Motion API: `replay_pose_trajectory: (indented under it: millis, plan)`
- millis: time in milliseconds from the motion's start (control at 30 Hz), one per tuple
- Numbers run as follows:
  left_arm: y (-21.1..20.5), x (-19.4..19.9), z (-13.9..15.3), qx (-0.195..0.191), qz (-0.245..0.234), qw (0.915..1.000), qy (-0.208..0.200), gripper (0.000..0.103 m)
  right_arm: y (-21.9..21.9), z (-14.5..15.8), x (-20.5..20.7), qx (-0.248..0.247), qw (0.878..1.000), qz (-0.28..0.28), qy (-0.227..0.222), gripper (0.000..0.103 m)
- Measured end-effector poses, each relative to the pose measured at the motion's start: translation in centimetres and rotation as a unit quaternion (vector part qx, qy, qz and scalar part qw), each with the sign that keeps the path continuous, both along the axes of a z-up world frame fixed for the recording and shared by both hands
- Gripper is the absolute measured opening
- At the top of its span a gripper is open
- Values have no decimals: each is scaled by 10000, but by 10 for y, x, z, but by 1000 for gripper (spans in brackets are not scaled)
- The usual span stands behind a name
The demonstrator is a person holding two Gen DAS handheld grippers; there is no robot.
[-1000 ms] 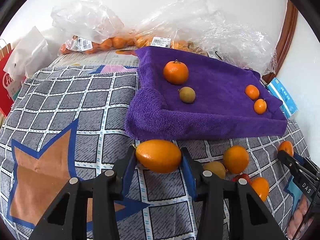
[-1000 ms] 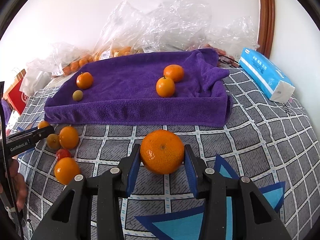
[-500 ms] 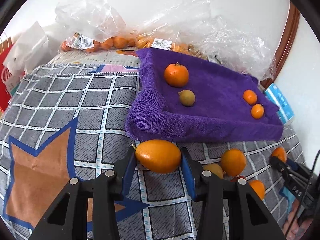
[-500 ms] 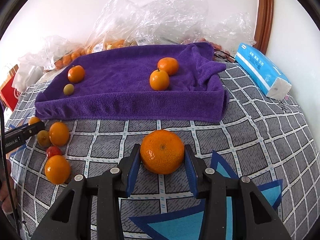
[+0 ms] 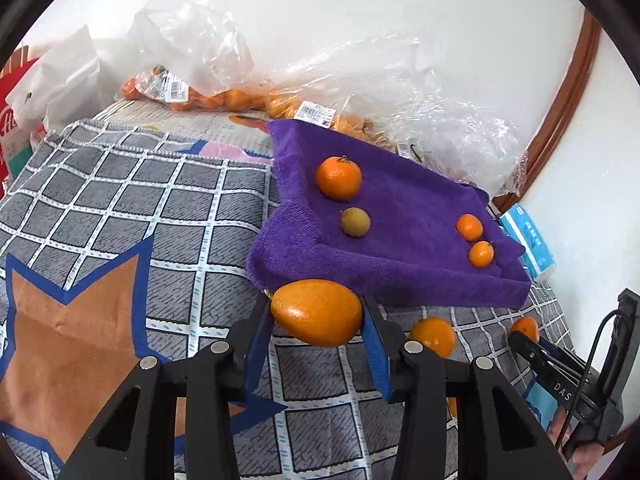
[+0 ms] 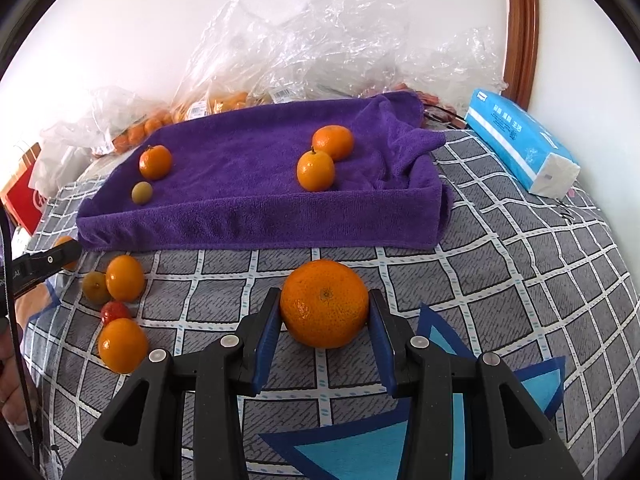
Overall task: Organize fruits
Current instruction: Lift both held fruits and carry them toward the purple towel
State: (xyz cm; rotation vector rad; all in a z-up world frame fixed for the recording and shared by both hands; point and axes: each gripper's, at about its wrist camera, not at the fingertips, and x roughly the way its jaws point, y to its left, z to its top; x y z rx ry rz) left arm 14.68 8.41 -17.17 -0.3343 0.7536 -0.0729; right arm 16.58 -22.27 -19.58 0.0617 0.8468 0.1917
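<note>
My left gripper point(image 5: 316, 314) is shut on an oval orange fruit point(image 5: 316, 312), held above the checked cloth just in front of the purple towel tray point(image 5: 400, 276). My right gripper point(image 6: 325, 306) is shut on a round mandarin point(image 6: 324, 303), in front of the tray point(image 6: 260, 220). On the towel lie a mandarin point(image 5: 338, 177), a small greenish-brown fruit point(image 5: 355, 221) and two small oranges point(image 5: 469, 227). Loose fruits lie on the cloth at the left of the right wrist view: oranges point(image 6: 125, 278), a brownish fruit point(image 6: 95, 287), a red one point(image 6: 115, 312).
Plastic bags of oranges point(image 5: 224, 98) lie against the white wall behind the tray. A blue tissue pack point(image 6: 520, 144) lies at the right. A red bag point(image 5: 12, 120) and a white bag stand at the far left. A wooden frame point(image 6: 520, 28) runs up the wall.
The left gripper has lifted and tilted with its fruit, nearer the tray's front corner. The right gripper holds its mandarin with a slight shift toward the tray.
</note>
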Motion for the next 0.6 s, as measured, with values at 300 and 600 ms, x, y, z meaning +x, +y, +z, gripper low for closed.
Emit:
replay_pose_trajectory:
  millis: [300,600]
  plan:
    - [-4,-7,9,46,-109,9996,-241,41,-9,4,-2,161,9997,-123,-99,42]
    - [-4,-11,13,-8,-77,9998,-197,41,-10,16,-14,205,9994,-270,-59,42]
